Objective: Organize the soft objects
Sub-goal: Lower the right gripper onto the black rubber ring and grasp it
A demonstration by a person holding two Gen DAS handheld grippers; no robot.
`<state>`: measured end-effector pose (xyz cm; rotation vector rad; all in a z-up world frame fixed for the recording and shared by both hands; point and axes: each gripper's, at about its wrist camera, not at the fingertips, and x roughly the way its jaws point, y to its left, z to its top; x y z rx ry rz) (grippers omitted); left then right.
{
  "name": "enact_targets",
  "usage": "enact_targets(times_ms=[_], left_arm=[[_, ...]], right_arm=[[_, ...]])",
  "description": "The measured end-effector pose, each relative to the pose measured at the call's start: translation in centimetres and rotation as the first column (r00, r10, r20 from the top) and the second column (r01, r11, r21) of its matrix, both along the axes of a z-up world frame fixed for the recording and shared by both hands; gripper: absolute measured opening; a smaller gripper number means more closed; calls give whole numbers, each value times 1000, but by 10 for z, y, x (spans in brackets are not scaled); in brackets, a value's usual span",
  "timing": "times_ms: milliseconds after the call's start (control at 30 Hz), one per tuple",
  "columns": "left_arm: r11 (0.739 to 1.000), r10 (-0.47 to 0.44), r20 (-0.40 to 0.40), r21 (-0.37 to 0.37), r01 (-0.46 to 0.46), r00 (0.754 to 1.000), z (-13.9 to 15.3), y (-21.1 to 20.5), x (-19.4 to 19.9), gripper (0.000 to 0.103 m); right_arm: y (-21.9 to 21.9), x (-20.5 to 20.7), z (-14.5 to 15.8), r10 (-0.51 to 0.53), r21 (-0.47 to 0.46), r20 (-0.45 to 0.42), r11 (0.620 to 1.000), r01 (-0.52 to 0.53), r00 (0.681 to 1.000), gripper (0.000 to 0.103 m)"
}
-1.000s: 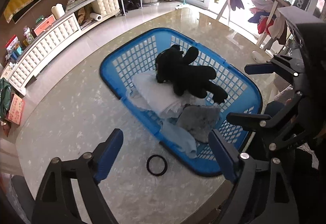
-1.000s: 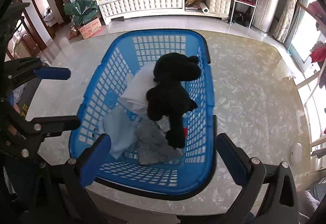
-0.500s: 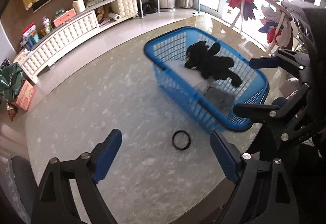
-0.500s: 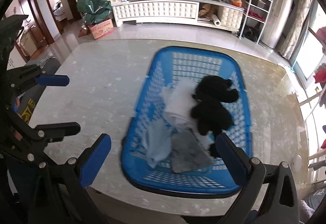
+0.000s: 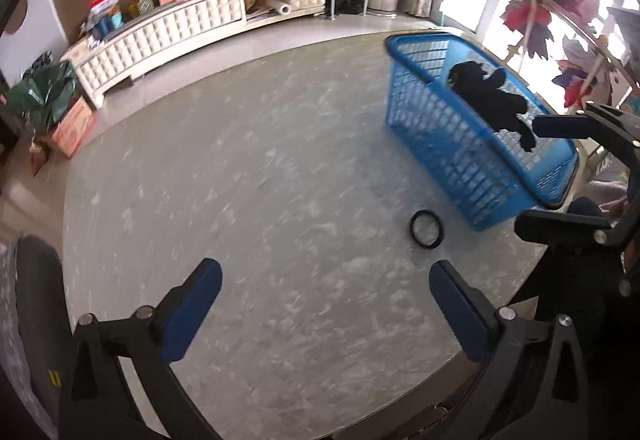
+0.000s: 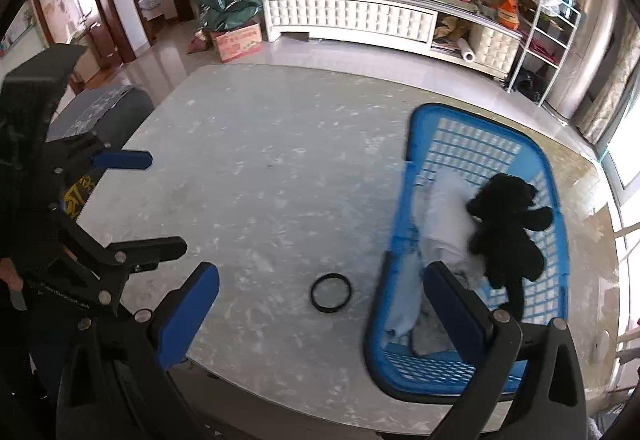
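Where basket wall intervenes, cloths unseen.

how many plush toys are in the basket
1: a black plush lying on the cloths in the blue basket. More could be hidden under them.

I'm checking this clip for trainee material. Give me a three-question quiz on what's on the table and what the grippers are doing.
1. True or false: the black plush toy lies inside the blue basket.
2. What lies on the table beside the basket? A) black ring B) red cup C) spoon
3. Fill in: the left gripper and right gripper are both ____ and hold nothing.

Key: 1 true; 2 A, the black ring; 3 open.
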<state>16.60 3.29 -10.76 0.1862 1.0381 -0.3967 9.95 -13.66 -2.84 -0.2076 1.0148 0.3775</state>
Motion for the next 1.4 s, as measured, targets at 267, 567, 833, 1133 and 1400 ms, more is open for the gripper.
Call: enact_targets(times_ms=[267,567,833,1133,1400], left_arm=[[998,42,-24,45,-41,999,-25,21,-3,103],[992,84,-37,95,-80,996,-48,39,0,103],[987,119,-53,111,-112,992,-59,50,6,103],[988,117,-52,109,-111,992,-65,52,10,103],[992,88,-57,94,-83,994,-67,44,15,103]], right_arm=[[32,10,-24,62,-9,-50,998,-63,997,96],[45,35,-71,45,-26,-167,998,-50,985,92],[59,43,-97,0,-62,-171,998,-10,985,88],[34,56,-133,-210,-114,-205,975,189,956,86],[16,65,-148,-332,-144,-188,940,309,924,78]])
